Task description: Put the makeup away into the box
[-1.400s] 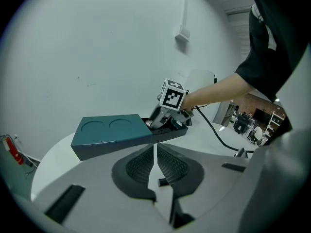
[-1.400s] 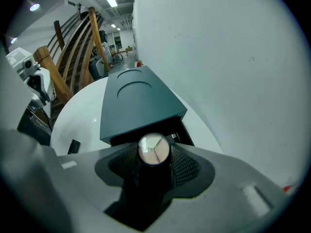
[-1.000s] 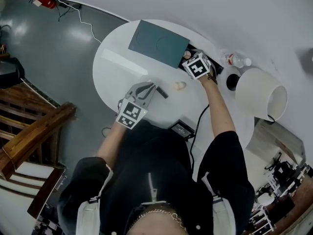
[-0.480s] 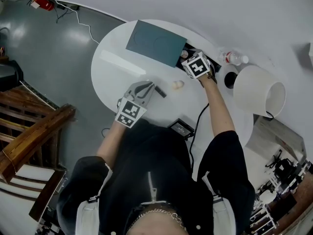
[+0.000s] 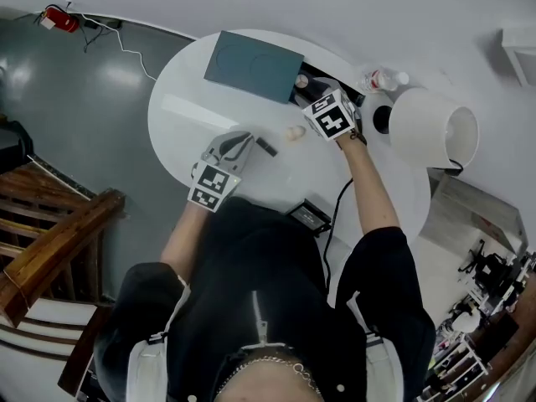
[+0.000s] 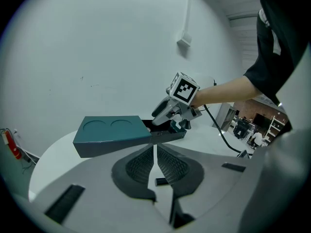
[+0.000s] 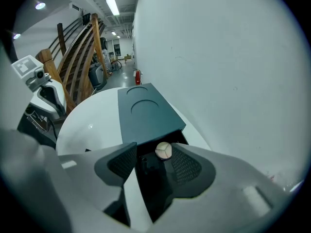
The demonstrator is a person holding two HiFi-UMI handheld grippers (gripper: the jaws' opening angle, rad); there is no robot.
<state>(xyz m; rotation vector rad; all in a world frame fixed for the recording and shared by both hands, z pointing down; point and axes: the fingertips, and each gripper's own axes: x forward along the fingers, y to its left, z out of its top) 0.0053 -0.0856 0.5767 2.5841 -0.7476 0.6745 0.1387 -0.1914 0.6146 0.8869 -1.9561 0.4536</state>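
A teal box (image 5: 251, 64) lies at the table's far side with its black drawer (image 5: 328, 88) pulled open. A round beige compact (image 7: 164, 151) rests inside the drawer. My right gripper (image 7: 153, 155) hovers over the drawer, open, with nothing between its pads; the compact shows below the gap. On the table lie a beige makeup piece (image 5: 295, 132) and a small black tube (image 5: 265, 146). My left gripper (image 5: 244, 140) sits just short of the tube, shut and holding nothing. In the left gripper view the tube (image 6: 162, 181) shows under the closed pads.
A white lamp shade (image 5: 431, 132) and a small bottle (image 5: 381, 79) stand at the table's right. A black adapter (image 5: 310, 218) with its cable (image 5: 339, 203) lies at the near edge. Wooden stairs (image 5: 50, 249) are at the left, on the floor.
My right gripper has lifted a little from the open drawer, jaws still apart. The left gripper has stayed beside the black tube. The head view has shifted slightly.
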